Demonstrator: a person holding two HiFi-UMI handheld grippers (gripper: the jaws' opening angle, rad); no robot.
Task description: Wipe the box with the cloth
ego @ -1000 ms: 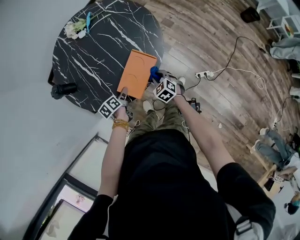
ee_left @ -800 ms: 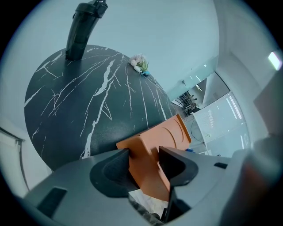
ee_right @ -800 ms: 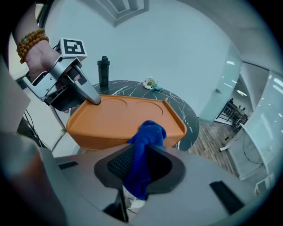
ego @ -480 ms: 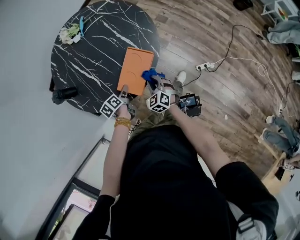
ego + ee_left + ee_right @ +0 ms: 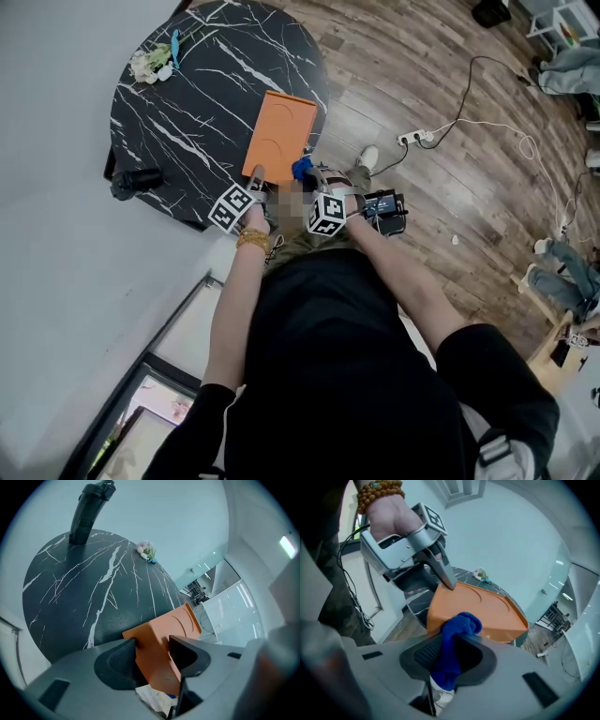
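The box [image 5: 281,136], orange and flat, lies on the round black marble table [image 5: 187,122] with its near end at the table's edge, on the person's side. The left gripper [image 5: 152,641] has the box's near left corner between its jaws. The corner fills the gap from pad to pad with no space showing on either side, and these jaws have just been opening a little with the box between them. The right gripper [image 5: 452,644] is clamped on the blue cloth [image 5: 457,625], which bunches out past the jaw tips at the box's near side wall. Whether the cloth presses on that wall cannot be told. In the right gripper view one finger of the left gripper rests on the box's top edge, up and to the left of the cloth. Well apart from the box, a black bottle [image 5: 89,510] stands at the table's rim and a small bunch of white flowers [image 5: 146,551] lies at the far rim. On the wooden floor [image 5: 450,84] to the right lies a white power strip [image 5: 411,140] with cables.
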